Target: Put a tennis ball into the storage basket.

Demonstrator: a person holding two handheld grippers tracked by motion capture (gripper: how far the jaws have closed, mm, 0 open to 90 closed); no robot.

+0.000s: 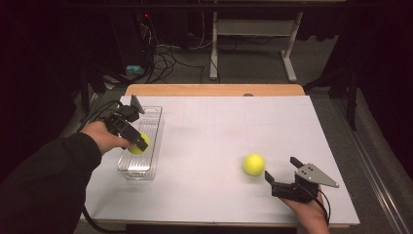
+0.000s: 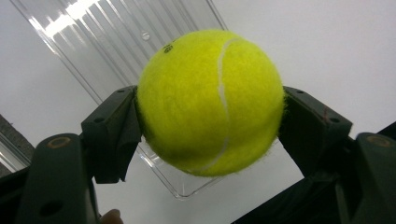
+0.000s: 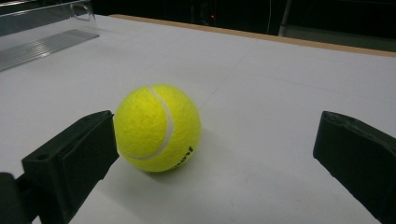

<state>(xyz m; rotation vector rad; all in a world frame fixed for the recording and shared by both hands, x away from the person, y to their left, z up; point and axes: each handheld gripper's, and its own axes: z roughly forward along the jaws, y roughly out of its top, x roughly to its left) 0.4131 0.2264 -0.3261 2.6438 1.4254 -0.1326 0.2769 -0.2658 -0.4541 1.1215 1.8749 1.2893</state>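
Nearest us, by the desk's (image 1: 204,195) front right corner, our right gripper (image 1: 282,174) rests with its jaws spread wide, nothing between them; a loose tennis ball (image 1: 253,164) lies on the desk just beyond its tips. Farther off, at the left edge, our left gripper (image 1: 138,142) pinches a second tennis ball (image 2: 210,102) over the clear plastic tray (image 1: 155,127).

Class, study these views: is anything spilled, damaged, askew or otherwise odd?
Nothing stands out. The left gripper holds one tennis ball over the clear tray; the other ball sits intact on the table.
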